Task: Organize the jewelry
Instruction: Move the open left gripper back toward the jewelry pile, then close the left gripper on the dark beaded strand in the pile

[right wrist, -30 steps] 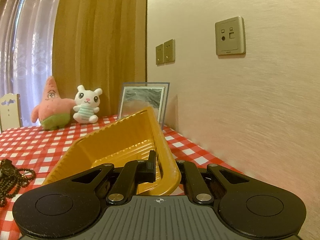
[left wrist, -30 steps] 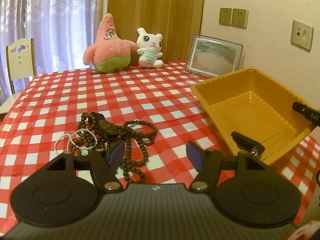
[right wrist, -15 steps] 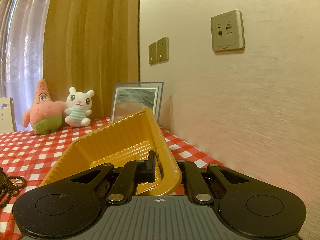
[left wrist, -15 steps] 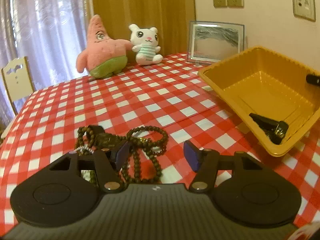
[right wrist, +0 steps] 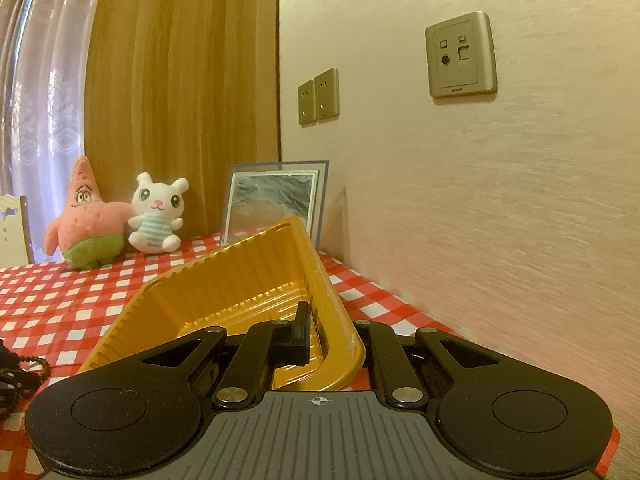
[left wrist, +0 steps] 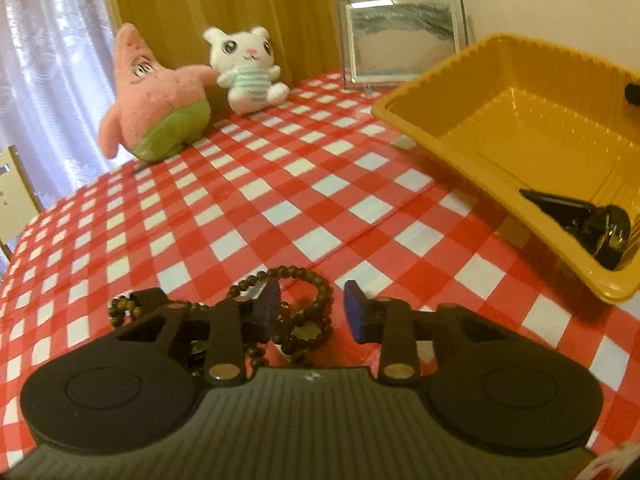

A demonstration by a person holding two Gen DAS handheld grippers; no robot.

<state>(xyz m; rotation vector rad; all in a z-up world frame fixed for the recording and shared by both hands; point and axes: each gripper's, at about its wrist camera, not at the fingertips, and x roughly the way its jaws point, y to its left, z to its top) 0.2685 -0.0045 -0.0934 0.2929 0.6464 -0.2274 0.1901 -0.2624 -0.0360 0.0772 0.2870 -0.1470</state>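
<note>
My left tool [left wrist: 309, 312], fingers apart, straddles the bead necklace [left wrist: 306, 312]; right tool [right wrist: 332, 340] seemingly clamps the tilted tray [right wrist: 240, 280]; next, close and lift.

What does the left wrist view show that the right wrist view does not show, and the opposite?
Only the left wrist view shows the open left tool over the brown bead necklace, and a black item lying in the yellow tray. Only the right wrist view shows the right tool shut on the tray's rim, and the wall sockets. Both show the tray, the pink starfish plush, the white bunny plush and the framed picture.
</note>
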